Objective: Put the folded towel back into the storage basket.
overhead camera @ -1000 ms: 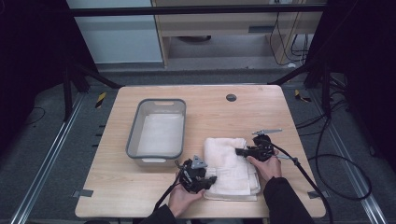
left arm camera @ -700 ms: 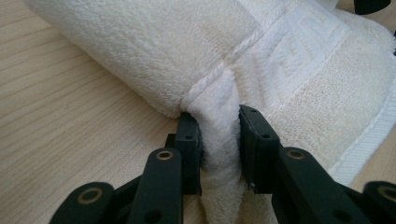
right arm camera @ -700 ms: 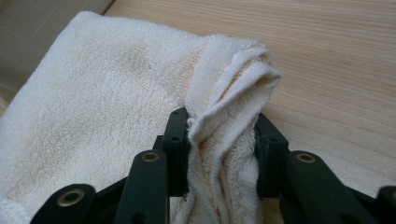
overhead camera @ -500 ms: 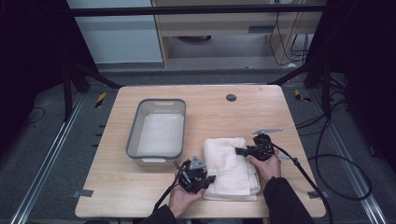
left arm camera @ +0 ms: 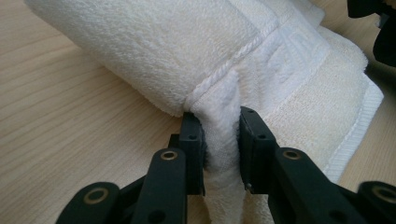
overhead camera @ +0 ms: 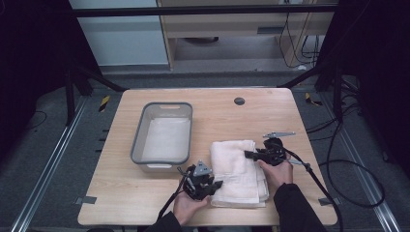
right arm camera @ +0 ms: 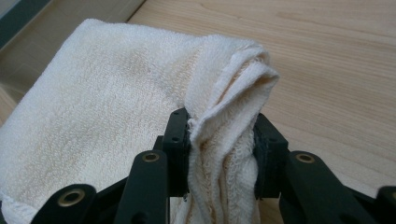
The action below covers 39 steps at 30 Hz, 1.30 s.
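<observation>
Altogether, two grippers, one towel (overhead camera: pixel 237 169) and one grey tub (overhead camera: pixel 164 135) occupy the pale wooden table (overhead camera: pixel 270 111), with dark floor and cables around it. Folded and fluffy white, the towel lies at the tub's four o'clock. At the towel's seven o'clock the left gripper (left arm camera: pixel 219 140) pinches a hem; at two o'clock the right gripper (right arm camera: pixel 222 144) clamps bunched layers.

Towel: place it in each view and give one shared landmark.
High view: towel lower centre, right of the bin.
Left gripper view: centre and upper right, pinched.
Right gripper view: left and centre, pinched.
Landmark: wooden table.
</observation>
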Motion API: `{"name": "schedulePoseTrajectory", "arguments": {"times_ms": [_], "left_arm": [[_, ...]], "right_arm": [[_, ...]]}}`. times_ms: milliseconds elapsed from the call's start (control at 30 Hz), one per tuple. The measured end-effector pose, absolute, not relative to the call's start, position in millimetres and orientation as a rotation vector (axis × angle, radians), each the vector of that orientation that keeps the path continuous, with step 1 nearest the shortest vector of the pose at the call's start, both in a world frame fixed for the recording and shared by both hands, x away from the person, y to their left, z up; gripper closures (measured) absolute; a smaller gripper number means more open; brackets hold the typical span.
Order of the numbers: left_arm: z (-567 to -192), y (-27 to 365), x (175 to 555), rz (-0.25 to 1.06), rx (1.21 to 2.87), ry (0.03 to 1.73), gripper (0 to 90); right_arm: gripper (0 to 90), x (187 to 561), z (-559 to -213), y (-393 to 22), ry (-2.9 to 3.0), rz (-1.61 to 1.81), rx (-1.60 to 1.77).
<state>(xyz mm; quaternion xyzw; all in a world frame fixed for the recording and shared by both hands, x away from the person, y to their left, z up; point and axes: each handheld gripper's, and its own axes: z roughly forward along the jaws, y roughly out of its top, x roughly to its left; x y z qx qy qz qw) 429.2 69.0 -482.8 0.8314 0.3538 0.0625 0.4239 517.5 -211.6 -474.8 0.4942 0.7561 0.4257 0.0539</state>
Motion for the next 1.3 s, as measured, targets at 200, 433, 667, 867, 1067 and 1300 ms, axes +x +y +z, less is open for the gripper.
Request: {"name": "schedulePoseTrajectory", "arguments": {"times_ms": [200, 433, 667, 867, 1067, 1300], "left_arm": [[-477, 70, 427, 0.173, 2.071, 0.871, 72.9], [-468, 72, 424, 0.185, 2.048, 0.854, 72.8], [-455, 75, 421, 0.195, 2.018, 0.829, 72.9], [-447, 78, 419, 0.205, 1.997, 0.82, 72.9], [-439, 80, 417, 0.228, 1.983, 0.805, 72.9], [-426, 85, 417, 0.25, 1.95, 0.794, 73.0]], "right_arm": [[64.2, 513, -465, -213, 2.273, 1.317, 1.466], [64.2, 508, -452, -212, 2.25, 1.33, 1.428], [64.3, 503, -437, -213, 2.219, 1.353, 1.391], [64.3, 499, -426, -210, 2.196, 1.364, 1.367], [64.3, 497, -416, -210, 2.177, 1.384, 1.343], [64.3, 496, -401, -208, 2.149, 1.415, 1.3]]}}
